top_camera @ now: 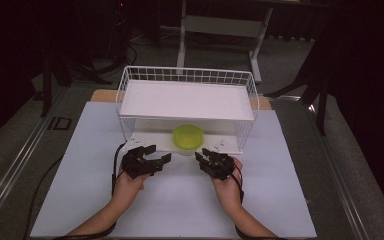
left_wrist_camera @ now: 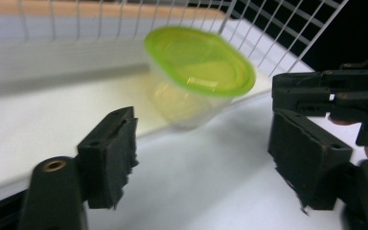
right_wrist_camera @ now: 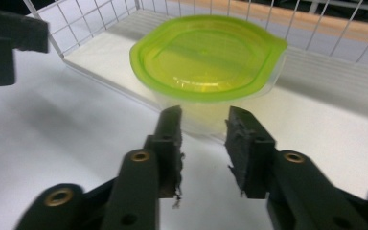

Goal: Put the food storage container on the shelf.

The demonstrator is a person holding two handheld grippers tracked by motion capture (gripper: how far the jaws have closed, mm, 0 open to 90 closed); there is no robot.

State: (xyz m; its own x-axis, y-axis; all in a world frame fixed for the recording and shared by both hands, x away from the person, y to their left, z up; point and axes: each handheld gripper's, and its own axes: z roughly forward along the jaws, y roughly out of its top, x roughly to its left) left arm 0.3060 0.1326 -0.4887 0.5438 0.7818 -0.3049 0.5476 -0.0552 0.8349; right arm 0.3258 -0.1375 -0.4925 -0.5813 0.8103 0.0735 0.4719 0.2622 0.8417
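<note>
On the white tabletop (top_camera: pixel 80 165), both grippers face the tub (top_camera: pixel 188 138): left gripper (top_camera: pixel 161 159) wide open, right gripper (top_camera: pixel 200 156) part-open, both empty. Approach squarely below its rim.

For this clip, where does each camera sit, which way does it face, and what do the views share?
High view: above the person's side, looking forward and down at the table, wire rack, both hands.
Left gripper view: on the left gripper, facing the green-lidded tub; jaws wide apart, right gripper alongside.
Right gripper view: on the right gripper, facing the tub; jaws narrower, holding nothing.
All three share the tub.
</note>
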